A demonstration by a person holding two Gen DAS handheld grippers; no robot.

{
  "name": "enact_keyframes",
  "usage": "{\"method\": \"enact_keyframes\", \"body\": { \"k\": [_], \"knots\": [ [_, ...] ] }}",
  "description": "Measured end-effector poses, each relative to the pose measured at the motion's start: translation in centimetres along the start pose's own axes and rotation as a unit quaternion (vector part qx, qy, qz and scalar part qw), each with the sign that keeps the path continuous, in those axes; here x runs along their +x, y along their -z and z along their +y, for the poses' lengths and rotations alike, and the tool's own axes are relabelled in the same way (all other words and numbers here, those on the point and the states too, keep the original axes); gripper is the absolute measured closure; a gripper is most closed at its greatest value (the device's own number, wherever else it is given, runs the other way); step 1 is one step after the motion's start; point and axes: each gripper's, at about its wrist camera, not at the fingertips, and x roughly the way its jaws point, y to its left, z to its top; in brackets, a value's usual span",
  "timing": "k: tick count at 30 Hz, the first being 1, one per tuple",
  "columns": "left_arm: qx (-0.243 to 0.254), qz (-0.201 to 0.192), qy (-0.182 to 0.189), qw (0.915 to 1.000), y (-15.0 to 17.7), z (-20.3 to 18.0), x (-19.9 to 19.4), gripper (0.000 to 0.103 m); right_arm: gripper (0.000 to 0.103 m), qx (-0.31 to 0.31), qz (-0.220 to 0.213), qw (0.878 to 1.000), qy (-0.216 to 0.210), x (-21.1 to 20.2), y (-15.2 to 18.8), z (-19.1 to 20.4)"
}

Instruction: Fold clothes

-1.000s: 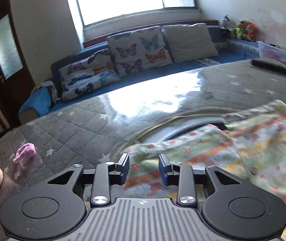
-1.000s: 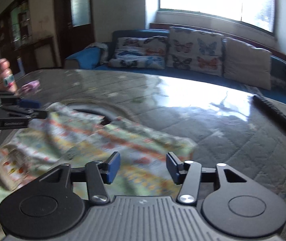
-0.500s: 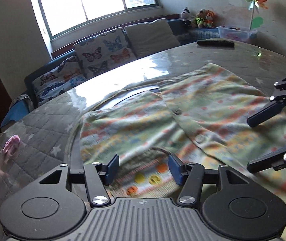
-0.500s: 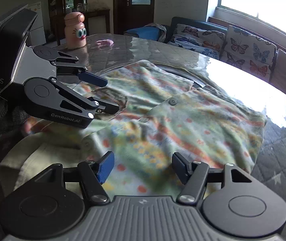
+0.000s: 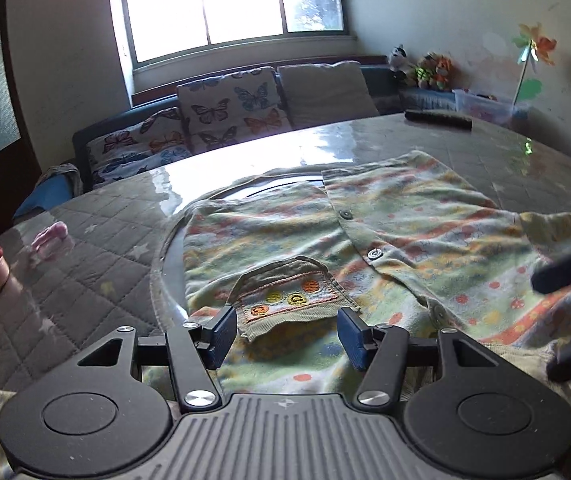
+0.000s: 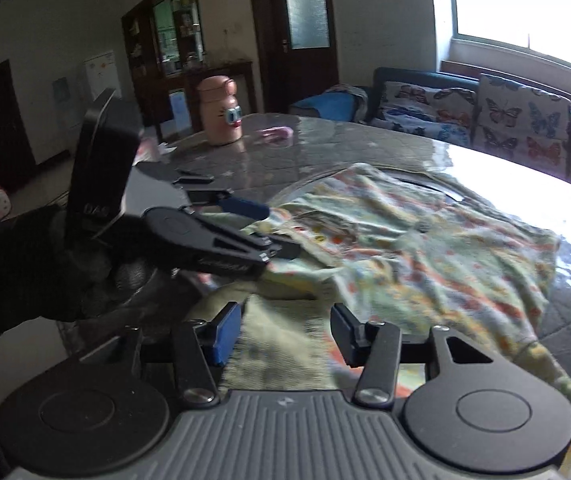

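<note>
So the table [image 5: 85,264] is a big round one with a grey quilted star-print cover under a shiny clear sheet, window glare bouncing off the far side. Behind it there's a blue sofa [image 5: 97,136] lined with butterfly cushions [image 5: 229,108], plus a dark wooden door [image 6: 305,20] and a cabinet off to the side.

The colourful striped baby shirt [image 5: 405,224] lies spread out flat on the table, buttons down the front, with a little embroidered pocket [image 5: 289,300] facing up.

Left gripper [image 5: 288,334] is wide open, fingers either side of that pocket, gripping nothing. Right gripper [image 6: 285,330] is also wide open, sitting over the shirt's near edge, nothing held.

Container-wise: a pink cartoon-face bottle [image 6: 221,112] stands on the table well away from the shirt, can't tell what's in it. A clear plastic box [image 5: 485,104] sits by the wall, contents too blurry.
</note>
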Motion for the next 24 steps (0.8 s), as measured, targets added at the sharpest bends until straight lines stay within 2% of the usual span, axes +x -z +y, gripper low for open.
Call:
{"method": "enact_keyframes", "body": {
  "k": [4, 6, 8, 13, 16, 24],
  "knots": [
    [-0.014, -0.005, -0.005, 0.9999, -0.3, 0.3, -0.3, 0.045, 0.068, -0.024, 0.016, 0.999, 0.013, 1.6, 0.8, 1.5],
    [-0.021, -0.006, -0.009, 0.9997, -0.6, 0.5, -0.3, 0.045, 0.085, -0.03, 0.02, 0.999, 0.028, 2.1, 1.3, 1.8],
    [-0.025, -0.005, -0.012, 0.9996, -0.8, 0.6, 0.0, 0.045, 0.095, -0.028, 0.018, 0.999, 0.039, 1.8, 1.4, 1.7],
    [-0.019, 0.011, -0.011, 0.9997, -0.6, 0.5, 1.3, 0.045, 0.099, 0.038, -0.014, 0.999, 0.037, -1.0, 1.1, -0.4],
    [-0.011, 0.025, -0.007, 0.9996, -0.1, 0.1, 2.0, 0.046, 0.099, 0.096, -0.033, 0.994, 0.027, -2.7, 0.9, -2.4],
    [0.044, 0.008, 0.033, 0.9985, 0.8, -2.5, 0.0, 0.044, 0.099, 0.109, -0.042, 0.993, 0.017, -2.8, 0.7, -3.0]
  ]
}}
